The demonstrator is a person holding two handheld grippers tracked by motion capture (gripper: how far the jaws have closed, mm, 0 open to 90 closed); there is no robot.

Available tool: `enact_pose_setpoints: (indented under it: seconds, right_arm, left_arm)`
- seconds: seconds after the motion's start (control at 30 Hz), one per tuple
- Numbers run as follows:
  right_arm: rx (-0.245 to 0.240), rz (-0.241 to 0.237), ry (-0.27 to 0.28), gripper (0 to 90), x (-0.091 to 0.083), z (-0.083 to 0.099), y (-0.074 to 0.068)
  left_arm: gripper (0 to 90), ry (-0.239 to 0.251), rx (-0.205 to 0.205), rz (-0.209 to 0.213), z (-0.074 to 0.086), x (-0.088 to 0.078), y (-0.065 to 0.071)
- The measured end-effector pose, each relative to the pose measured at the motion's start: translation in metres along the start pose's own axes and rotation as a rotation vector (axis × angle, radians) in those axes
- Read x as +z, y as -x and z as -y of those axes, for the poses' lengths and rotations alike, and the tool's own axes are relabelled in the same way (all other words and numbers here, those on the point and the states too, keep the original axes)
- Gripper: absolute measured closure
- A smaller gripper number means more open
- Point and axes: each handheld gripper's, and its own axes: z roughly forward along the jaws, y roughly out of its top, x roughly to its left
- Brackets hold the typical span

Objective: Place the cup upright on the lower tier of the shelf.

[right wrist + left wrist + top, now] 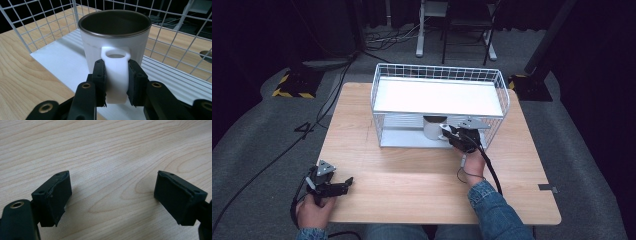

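Right tongs (116, 86): both jaws pressed flat against the sides of the white handle (116, 75) of a mug (115, 42); the right gripper view shows this grip plainly, while the high view shows the right tongs (451, 133) only as a dark shape at the open front of the rack (439, 107). The mug (433, 127) stands upright on the lower shelf of the white wire rack, under the upper shelf; its body is white, its inside dark, its rim metallic; no writing or brand can be read on it.

Left tongs (112, 195): jaws spread wide with nothing between them, bare wood below; the high view places the left tongs (343, 184) near the table's front left corner, held in the left hand (314, 210), well apart from the rack.

The table (412, 175) is light wood with visible grain; the rack sits toward its far edge. The right forearm wears a blue denim sleeve (494, 210). Beyond the table lie grey carpet (262, 135), black cables (262, 170), black-and-yellow striped bases (294, 82) and white furniture legs (419, 30) against a dark background.
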Motion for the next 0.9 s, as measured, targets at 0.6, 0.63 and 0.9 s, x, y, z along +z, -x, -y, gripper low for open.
enact_pose_setpoints:
  seconds: [0.6, 0.63, 0.9]
  right_arm:
    - [0.026, 0.003, -0.034, 66.2, 0.0014, 0.0040, 0.0028]
    - [0.026, 0.005, -0.037, 65.4, 0.0015, 0.0042, 0.0031]
    - [0.049, -0.002, -0.028, 56.0, -0.0044, 0.0021, 0.0042]
  left_arm:
    - [14.8, 0.001, 0.000, 0.000, 0.0000, 0.0001, 0.0000]
    - [14.8, 0.000, 0.001, 0.000, 0.0000, 0.0000, -0.0001]
    - [14.8, 0.000, 0.004, -0.001, -0.0002, 0.0002, -0.0004]
